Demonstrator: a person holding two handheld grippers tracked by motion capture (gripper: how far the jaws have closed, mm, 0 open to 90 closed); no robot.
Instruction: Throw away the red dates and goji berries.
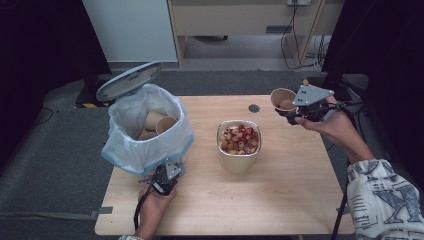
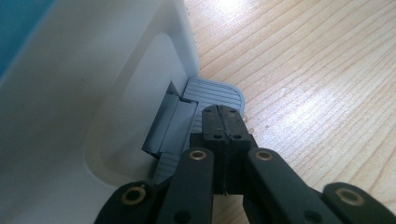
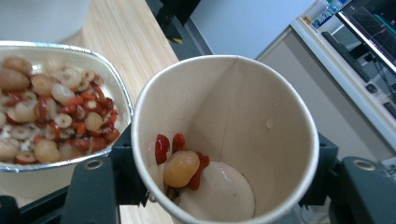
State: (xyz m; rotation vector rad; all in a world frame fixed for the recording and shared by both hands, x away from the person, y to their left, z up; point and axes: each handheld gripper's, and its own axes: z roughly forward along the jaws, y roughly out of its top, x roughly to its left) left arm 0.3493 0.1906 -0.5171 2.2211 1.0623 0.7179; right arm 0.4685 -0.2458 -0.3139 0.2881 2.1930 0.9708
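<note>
- Cup [image 1: 283,99]: paper, clamped between the jaws of the right gripper [image 1: 295,114], held above the table's [image 1: 280,200] far right corner, mouth tilted toward the foil bowl [image 1: 239,159].
- Bin [image 1: 145,150]: lid up, used cups inside; lies well left of the cup, beyond the bowl.
- Left gripper [image 2: 223,122]: jaws together, tips resting on the bin's grey pedal [image 2: 219,93]; the nearer hand to the bin.
- Right gripper view: red and pale fruit leftovers [image 3: 180,163] in the cup bottom.

The left tongs [image 1: 167,175] rested low at the near left, jaws pressed together; the right tongs [image 1: 295,114] hung raised at the far right, clamped.
</note>
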